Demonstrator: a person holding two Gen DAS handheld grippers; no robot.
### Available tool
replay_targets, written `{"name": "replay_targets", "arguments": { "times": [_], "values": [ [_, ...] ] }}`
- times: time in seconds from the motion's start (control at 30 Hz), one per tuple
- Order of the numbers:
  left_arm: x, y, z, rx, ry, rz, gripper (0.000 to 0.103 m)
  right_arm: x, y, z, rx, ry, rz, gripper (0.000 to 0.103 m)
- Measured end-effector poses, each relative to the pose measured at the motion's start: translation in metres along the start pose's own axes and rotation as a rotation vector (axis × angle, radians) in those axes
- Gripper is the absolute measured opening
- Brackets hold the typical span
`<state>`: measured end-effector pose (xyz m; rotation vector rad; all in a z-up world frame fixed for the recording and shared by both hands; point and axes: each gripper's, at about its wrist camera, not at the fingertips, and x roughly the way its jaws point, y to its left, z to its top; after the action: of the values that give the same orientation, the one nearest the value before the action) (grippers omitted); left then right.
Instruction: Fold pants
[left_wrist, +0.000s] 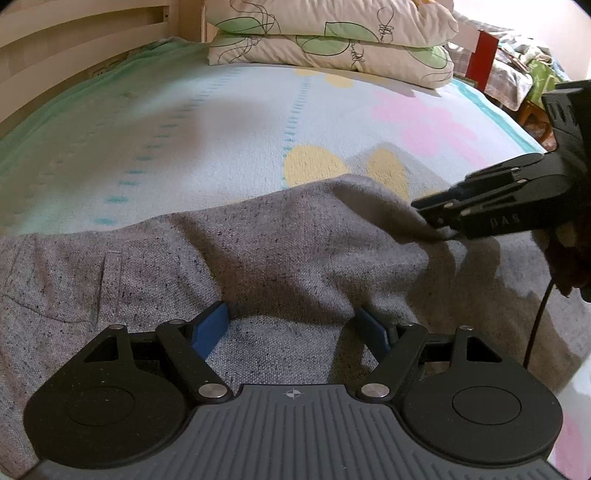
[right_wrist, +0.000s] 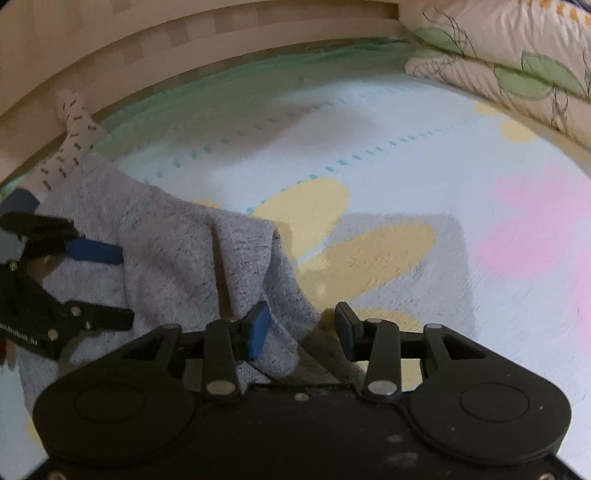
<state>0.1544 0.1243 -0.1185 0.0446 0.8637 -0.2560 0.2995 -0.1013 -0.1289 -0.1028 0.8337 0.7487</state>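
Observation:
The grey speckled pants lie across the near part of the bed, waistband and pocket to the left. My left gripper is open, low over the cloth, its blue pads wide apart with fabric bunched between them. My right gripper shows at the right of the left wrist view, tips against a raised edge of the pants. In the right wrist view my right gripper is open, with a fold of the pants draped between its pads. The left gripper shows at the left edge there.
The bed sheet is pale blue with yellow and pink flowers. Two leaf-print pillows are stacked at the head. A wooden bed rail runs along the far side. A patterned sock lies by the rail. Cluttered furniture stands beyond the bed.

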Motion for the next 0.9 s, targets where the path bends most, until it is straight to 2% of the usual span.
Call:
{"name": "replay_targets", "arguments": {
  "times": [0.03, 0.1, 0.2, 0.23, 0.33, 0.37, 0.47, 0.5, 0.53, 0.6, 0.7, 0.73, 0.8, 0.9],
  "values": [
    [0.000, 0.000, 0.000, -0.001, -0.001, 0.000, 0.075, -0.001, -0.001, 0.000, 0.013, 0.006, 0.020, 0.005],
    [0.000, 0.001, 0.000, -0.007, -0.001, -0.004, 0.075, -0.009, 0.011, 0.003, -0.032, -0.013, -0.005, 0.004],
    [-0.001, 0.003, -0.001, -0.018, -0.007, -0.011, 0.075, -0.021, 0.024, 0.008, -0.128, -0.109, -0.148, 0.002],
    [-0.001, 0.003, -0.001, -0.018, -0.007, -0.011, 0.075, -0.018, 0.022, 0.010, -0.140, -0.111, -0.183, 0.001],
    [-0.001, 0.003, -0.001, -0.016, -0.004, -0.010, 0.075, 0.011, 0.020, 0.008, -0.147, -0.023, -0.196, 0.002],
    [-0.001, 0.004, 0.000, -0.020, -0.003, -0.013, 0.075, 0.016, 0.023, 0.005, -0.174, -0.030, -0.211, 0.002],
    [-0.002, 0.008, 0.000, -0.038, -0.003, -0.025, 0.075, 0.006, 0.022, 0.011, -0.114, -0.074, -0.240, 0.012],
    [-0.002, 0.009, 0.000, -0.043, -0.003, -0.027, 0.075, -0.002, 0.022, 0.012, -0.088, -0.112, -0.260, 0.022],
    [-0.002, 0.010, 0.001, -0.047, -0.004, -0.028, 0.075, -0.012, 0.024, 0.015, -0.078, -0.163, -0.282, 0.024],
    [-0.002, 0.011, 0.000, -0.054, -0.007, -0.030, 0.075, -0.027, 0.031, 0.021, -0.069, -0.226, -0.250, 0.024],
    [-0.002, 0.014, 0.000, -0.067, -0.011, -0.032, 0.075, -0.037, 0.049, 0.027, -0.067, -0.261, -0.109, 0.024],
    [-0.003, 0.016, -0.001, -0.073, -0.013, -0.036, 0.075, -0.034, 0.057, 0.029, -0.084, -0.246, -0.065, 0.023],
    [-0.003, 0.019, 0.000, -0.088, -0.013, -0.043, 0.075, -0.018, 0.071, 0.031, -0.125, -0.199, -0.036, 0.019],
    [-0.006, 0.020, 0.001, -0.104, -0.013, -0.047, 0.075, 0.017, 0.072, 0.032, -0.147, -0.118, -0.089, 0.018]
  ]
}}
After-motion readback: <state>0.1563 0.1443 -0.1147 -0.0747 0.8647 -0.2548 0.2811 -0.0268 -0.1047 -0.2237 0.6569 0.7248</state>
